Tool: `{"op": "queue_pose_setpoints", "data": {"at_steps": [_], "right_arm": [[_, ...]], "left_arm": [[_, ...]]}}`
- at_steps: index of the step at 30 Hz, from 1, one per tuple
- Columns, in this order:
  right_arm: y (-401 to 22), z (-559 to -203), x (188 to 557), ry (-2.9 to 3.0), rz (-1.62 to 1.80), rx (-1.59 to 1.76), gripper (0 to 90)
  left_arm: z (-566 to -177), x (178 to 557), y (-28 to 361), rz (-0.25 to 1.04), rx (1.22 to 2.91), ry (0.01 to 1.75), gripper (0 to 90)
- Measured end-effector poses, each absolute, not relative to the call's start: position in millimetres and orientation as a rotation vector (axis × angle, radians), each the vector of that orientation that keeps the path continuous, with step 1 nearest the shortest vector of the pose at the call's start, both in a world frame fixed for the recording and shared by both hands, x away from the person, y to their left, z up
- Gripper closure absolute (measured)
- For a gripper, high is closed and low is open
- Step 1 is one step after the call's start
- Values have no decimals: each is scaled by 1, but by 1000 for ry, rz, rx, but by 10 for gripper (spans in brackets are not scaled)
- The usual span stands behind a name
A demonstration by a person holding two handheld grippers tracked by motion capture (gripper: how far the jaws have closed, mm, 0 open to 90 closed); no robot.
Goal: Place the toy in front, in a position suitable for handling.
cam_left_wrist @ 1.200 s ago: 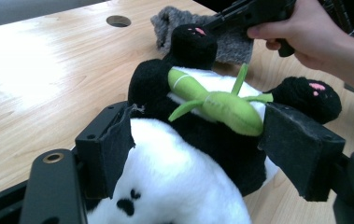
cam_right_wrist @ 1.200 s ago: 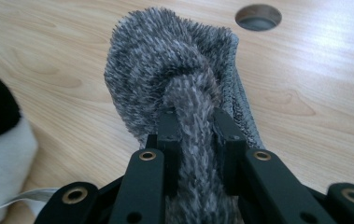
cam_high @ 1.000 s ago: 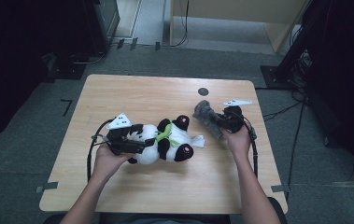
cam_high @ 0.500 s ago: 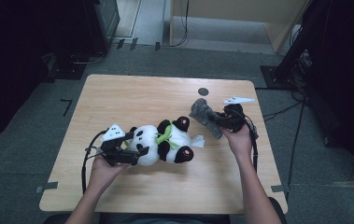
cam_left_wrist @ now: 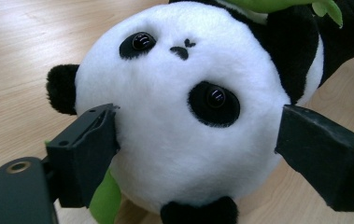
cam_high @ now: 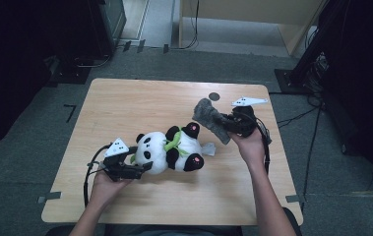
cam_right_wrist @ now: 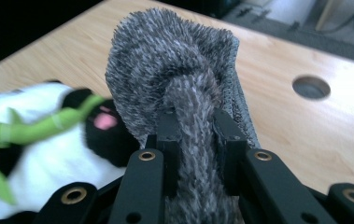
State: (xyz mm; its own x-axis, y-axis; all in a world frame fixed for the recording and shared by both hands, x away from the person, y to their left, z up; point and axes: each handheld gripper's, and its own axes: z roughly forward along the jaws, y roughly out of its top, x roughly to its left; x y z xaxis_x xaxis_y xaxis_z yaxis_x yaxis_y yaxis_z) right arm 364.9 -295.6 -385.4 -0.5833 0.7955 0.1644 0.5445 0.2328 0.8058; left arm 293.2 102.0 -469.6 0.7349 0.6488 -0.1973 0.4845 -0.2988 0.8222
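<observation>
Table (cam_high: 125,103) wood, cable hole at 1 o'clock. Panda (cam_high: 171,150) lying at centre, head toward 8 o'clock, so I can brace it there. My left gripper (cam_high: 142,168) at 7 o'clock, jaws just opened wide, pads flanking panda head (cam_left_wrist: 179,121), not yet squeezing. My right gripper (cam_right_wrist: 195,128) at 3 o'clock pinching grey sock (cam_high: 212,119), lifted clear of table, probably to pull over panda foot
</observation>
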Motion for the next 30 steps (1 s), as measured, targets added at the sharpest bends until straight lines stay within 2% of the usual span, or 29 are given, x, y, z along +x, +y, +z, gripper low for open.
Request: {"op": "queue_pose_setpoints", "data": {"at_steps": [3,5,9,15,23,30], "right_arm": [[-291,-375,361,2228,1313,1221,764],[-282,-365,357,2249,1310,1193,763],[-267,-359,355,2302,1322,1139,767],[-248,-357,360,2366,1336,1109,767],[-211,-352,373,2472,1352,999,765],[-179,-356,382,2540,1334,909,764]], "left_arm": [[-475,296,99,234,1946,849,102],[-480,296,94,306,1974,801,72],[-484,297,90,311,1969,815,31],[-489,294,88,324,1943,859,32],[-487,292,89,323,1950,882,203],[-486,292,86,320,1952,886,243]]}}
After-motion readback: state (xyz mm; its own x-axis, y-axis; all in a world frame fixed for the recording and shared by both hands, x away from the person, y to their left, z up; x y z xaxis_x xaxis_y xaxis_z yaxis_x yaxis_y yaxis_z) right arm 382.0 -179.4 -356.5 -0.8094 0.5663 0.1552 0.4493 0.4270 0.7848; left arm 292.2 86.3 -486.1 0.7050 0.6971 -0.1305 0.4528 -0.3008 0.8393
